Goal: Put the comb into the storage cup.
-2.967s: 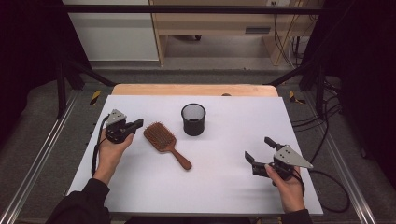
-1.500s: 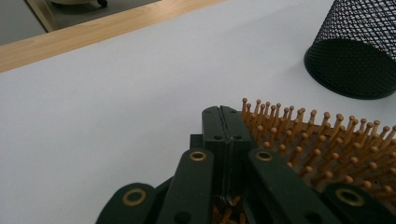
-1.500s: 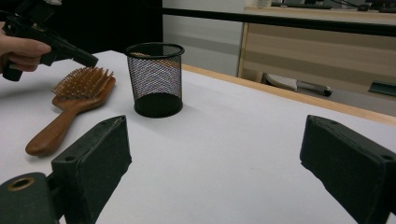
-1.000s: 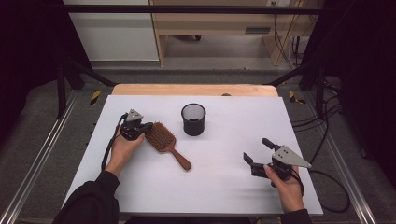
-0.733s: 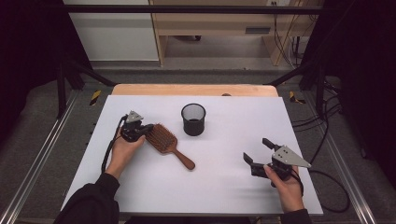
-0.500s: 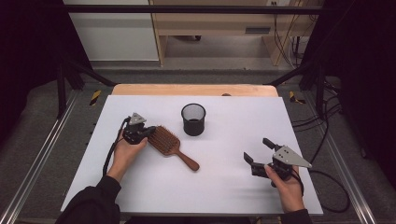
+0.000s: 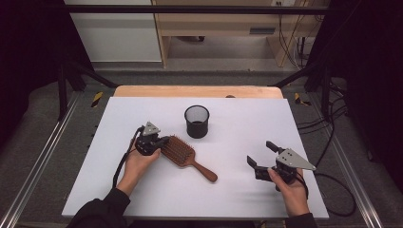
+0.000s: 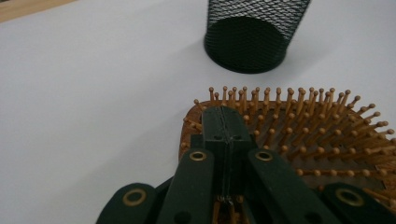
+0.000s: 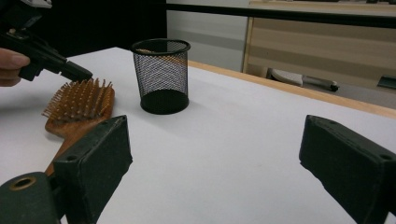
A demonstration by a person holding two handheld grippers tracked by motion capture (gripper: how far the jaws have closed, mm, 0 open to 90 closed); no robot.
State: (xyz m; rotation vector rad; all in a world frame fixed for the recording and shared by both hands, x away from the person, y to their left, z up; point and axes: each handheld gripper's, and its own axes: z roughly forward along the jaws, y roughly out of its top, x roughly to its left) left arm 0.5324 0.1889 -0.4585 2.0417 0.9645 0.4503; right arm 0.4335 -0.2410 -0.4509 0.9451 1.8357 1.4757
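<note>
A wooden paddle hairbrush (image 7: 183,153) lies bristles up on the white table top (image 7: 247,118), its handle pointing toward the front right. My left gripper (image 7: 164,140) is shut with nothing between its jaws. In the left gripper view its closed tip (image 8: 223,112) rests against the near-left edge of the hairbrush (image 8: 299,140), among the outer bristles. A black mesh cup (image 7: 196,121) stands upright just behind the brush. My right gripper (image 7: 260,153) stands open and empty at the front right, and in its own view (image 9: 215,135) it faces the cup (image 9: 162,77) and the brush (image 9: 81,105).
A strip of bare wood (image 7: 199,91) runs along the table's far edge. Metal rails flank the table left and right, and cables lie on the floor at the right. White surface lies between the brush handle and my right gripper.
My left gripper has travelled to the right, jaws shut, and the hairbrush has slid to the right ahead of it. The right gripper and the cup have stayed put.
</note>
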